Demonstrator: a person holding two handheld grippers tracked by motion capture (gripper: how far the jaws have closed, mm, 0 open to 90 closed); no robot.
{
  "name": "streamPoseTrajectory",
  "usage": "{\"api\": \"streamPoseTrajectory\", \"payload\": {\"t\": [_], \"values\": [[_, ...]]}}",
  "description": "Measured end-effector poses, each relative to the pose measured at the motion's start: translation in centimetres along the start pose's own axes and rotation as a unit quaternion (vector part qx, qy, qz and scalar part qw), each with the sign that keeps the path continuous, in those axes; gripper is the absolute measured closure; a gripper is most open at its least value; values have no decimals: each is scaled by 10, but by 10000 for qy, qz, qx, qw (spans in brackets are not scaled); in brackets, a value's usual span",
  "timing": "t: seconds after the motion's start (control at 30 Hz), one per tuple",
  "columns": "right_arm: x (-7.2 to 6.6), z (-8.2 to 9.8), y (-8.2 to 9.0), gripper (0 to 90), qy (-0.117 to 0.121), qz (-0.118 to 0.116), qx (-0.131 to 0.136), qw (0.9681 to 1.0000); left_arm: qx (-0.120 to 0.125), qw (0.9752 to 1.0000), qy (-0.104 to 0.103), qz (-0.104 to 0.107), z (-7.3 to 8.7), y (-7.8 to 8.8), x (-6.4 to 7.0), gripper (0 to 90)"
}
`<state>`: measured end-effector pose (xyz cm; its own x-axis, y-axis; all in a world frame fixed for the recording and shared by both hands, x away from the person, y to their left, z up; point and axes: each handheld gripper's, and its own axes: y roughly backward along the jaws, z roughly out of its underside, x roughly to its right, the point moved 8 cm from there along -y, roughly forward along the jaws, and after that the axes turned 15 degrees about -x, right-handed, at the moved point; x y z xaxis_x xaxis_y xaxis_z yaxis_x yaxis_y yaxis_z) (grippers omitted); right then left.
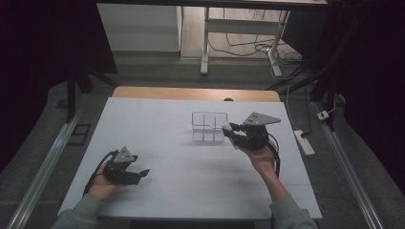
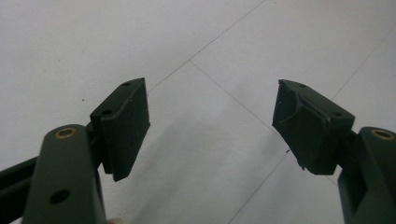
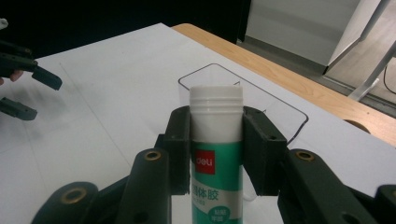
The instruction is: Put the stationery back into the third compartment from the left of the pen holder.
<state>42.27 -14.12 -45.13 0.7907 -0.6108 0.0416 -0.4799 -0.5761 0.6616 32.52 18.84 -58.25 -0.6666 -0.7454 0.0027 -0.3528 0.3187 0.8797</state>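
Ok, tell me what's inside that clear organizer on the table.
The clear organizer looks empty in the high view: just its dividers and the white table through them. The right claw and its glue stick cover the near corner, so that part can't be checked.

A glue stick [image 3: 215,154] with a white ribbed cap and a green-and-white label bearing a red logo patch sits clamped between the jaws of the right tool [image 3: 217,140], cap end pointing away from the hand. Just beyond it, toward 12 o'clock, a clear plastic organiser [image 1: 209,125] with thin dividers stands upright on the white surface [image 1: 157,119], right of centre.
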Motion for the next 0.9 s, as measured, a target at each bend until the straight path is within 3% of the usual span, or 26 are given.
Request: {"api": "streamPoseTrajectory", "payload": {"t": [0.9], "values": [[22, -18, -10, 642, -246, 139, 257, 9993, 3, 10000, 23, -4, 0, 0, 0, 272]]}}
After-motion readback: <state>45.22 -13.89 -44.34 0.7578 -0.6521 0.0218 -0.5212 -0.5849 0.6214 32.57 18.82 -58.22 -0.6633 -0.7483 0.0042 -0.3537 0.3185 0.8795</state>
